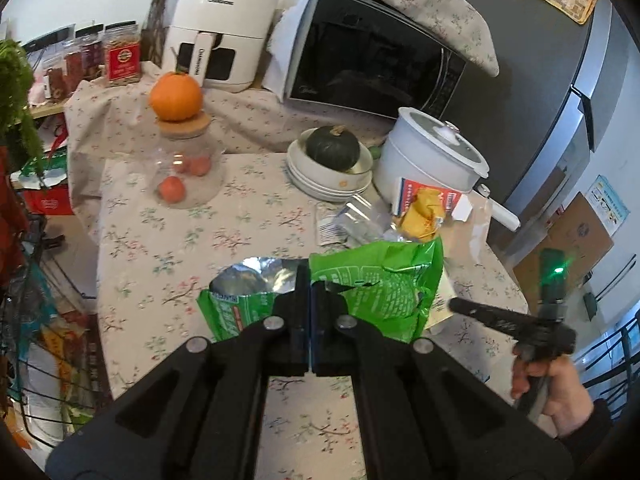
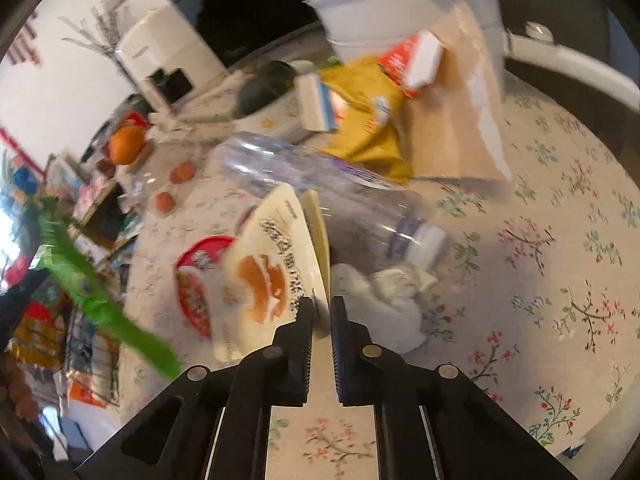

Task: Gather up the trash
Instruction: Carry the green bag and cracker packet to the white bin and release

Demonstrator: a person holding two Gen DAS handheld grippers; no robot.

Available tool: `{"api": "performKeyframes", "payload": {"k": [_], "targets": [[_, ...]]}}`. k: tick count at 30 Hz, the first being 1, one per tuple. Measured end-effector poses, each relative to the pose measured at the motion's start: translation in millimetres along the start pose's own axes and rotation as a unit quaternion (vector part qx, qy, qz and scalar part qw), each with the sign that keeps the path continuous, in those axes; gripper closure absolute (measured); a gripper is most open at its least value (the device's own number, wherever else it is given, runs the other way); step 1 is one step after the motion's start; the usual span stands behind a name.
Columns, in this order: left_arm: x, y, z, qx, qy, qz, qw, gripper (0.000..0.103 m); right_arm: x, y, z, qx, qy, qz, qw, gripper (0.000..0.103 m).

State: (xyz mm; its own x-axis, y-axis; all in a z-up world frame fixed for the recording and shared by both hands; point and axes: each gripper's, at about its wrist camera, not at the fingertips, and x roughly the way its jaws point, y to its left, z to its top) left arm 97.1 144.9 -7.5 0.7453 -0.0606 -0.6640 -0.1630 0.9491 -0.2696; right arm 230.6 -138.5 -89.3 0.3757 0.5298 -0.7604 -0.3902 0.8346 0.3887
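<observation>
My left gripper (image 1: 310, 280) is clamped on the torn rim of a green snack bag (image 1: 376, 288), its foil lining gaping open; I judge I hold it by the mouth so it hangs free of the cloth for carrying off. My right gripper (image 2: 322, 312) has its jaws drawn narrow on the bottom edge of a cream food pouch (image 2: 268, 264), pinching the thin seam because that is the one part standing up off the table (image 2: 540, 280).

Just beyond that pouch lie a crumpled white tissue (image 2: 384, 292), a red round lid (image 2: 196, 280) and an empty clear bottle (image 2: 320, 188) on its side, all near the middle of the tabletop. Further in, toward the far edge, a yellow wrapper (image 2: 368, 128), a brown paper bag (image 2: 452, 128) and a red-and-white carton (image 2: 416, 60) crowd against the white pot (image 1: 432, 156).

The floral cloth runs back under stacked bowls holding a dark squash (image 1: 332, 148), a jar (image 1: 188, 168) topped with an orange, then a microwave (image 1: 372, 68) and air fryer (image 1: 220, 32). A wire basket (image 1: 36, 320) of rubbish stands off the left edge.
</observation>
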Motion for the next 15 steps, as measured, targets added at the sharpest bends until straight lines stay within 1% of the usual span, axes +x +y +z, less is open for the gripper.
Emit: {"api": "performKeyframes", "payload": {"k": [3,8,15], "targets": [[-5,7,-2,-0.005,-0.002,0.004,1.0000,0.103,-14,12,-1,-0.010,-0.013,0.022,1.000,0.100],[-12,9,-4,-0.007,-0.007,-0.003,0.9999,0.103,-42,25,-6,-0.021,-0.035,0.029,0.999,0.101],[-19,-5,-4,0.007,-0.013,-0.021,0.9997,0.103,-90,39,-13,-0.041,-0.072,0.036,0.996,0.101]]}}
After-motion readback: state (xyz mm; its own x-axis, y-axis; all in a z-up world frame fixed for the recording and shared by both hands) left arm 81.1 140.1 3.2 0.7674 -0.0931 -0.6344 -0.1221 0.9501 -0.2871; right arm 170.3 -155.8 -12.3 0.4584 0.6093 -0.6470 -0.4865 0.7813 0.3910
